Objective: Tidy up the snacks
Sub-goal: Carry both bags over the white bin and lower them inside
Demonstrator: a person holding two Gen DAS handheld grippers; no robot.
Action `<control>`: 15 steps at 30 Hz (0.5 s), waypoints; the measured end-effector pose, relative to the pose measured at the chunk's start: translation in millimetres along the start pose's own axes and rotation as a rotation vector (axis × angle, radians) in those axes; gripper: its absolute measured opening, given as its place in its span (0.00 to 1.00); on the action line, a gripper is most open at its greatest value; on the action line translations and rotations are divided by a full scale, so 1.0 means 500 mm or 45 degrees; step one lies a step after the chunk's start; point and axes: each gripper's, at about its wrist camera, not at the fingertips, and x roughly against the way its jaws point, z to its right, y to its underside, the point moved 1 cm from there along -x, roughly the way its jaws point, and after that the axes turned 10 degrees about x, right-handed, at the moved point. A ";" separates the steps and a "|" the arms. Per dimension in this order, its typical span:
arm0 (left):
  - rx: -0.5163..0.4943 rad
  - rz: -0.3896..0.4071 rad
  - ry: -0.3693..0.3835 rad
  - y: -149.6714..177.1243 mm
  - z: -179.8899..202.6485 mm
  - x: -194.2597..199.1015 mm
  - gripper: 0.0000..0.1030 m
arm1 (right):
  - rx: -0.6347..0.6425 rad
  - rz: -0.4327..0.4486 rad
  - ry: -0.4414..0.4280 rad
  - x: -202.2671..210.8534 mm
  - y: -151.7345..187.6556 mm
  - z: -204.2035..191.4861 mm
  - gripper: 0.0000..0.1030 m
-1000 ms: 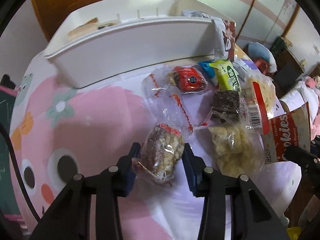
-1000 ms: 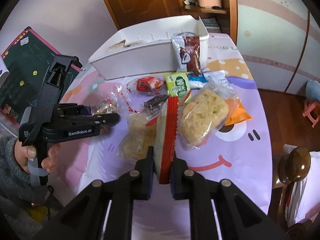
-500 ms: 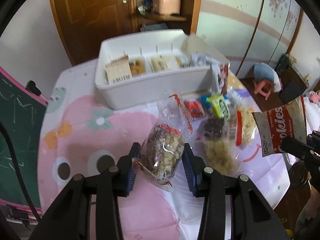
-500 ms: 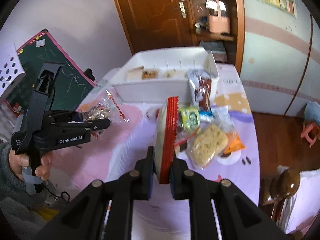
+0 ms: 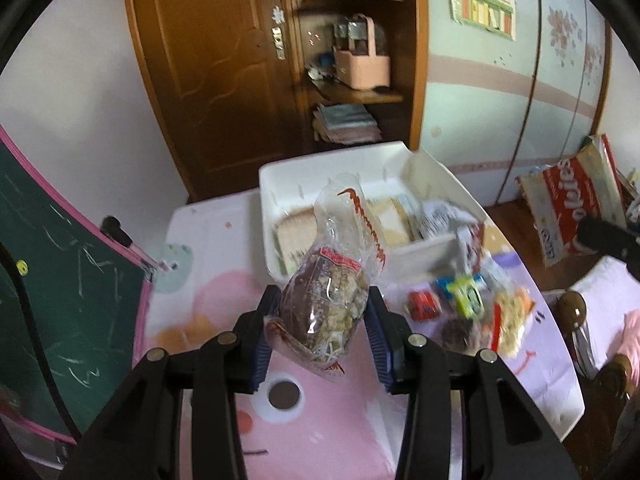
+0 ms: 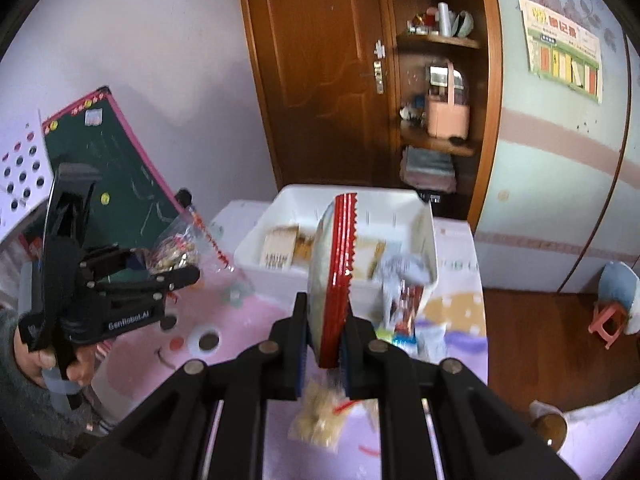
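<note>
My left gripper (image 5: 320, 334) is shut on a clear bag of nut brittle (image 5: 326, 308), held in the air above the pink cartoon tablecloth (image 5: 224, 292). From the right wrist view that same left gripper (image 6: 168, 270) shows at the left, a hand on its handle. My right gripper (image 6: 325, 340) is shut on the red serrated edge of a cookie packet (image 6: 332, 276), held upright. The same cookie packet (image 5: 572, 208) appears at the right of the left wrist view. Behind both stands a white divided bin (image 5: 360, 184) with several snack packs inside.
Loose snacks lie on the table right of the bin: a red pack (image 5: 424, 304), a green pack (image 5: 466, 294) and a puffed rice bag (image 5: 510, 318). A green chalkboard (image 5: 60, 304) leans at the left. A wooden door (image 6: 320, 72) and shelves stand behind.
Both grippers have risen high above the table with their snacks still gripped. The bin's inside has come into view and the table looks smaller and farther below.
</note>
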 end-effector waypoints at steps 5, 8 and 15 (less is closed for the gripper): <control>0.019 0.051 -0.029 -0.069 -0.013 -0.007 0.39 | -0.006 0.037 0.021 -0.028 -0.081 0.021 0.12; 0.020 0.078 -0.052 -0.110 -0.014 -0.017 0.40 | -0.011 0.045 0.037 -0.058 -0.120 0.033 0.12; 0.067 0.061 -0.068 -0.189 -0.024 -0.086 0.40 | -0.064 -0.008 0.054 -0.164 -0.177 0.072 0.12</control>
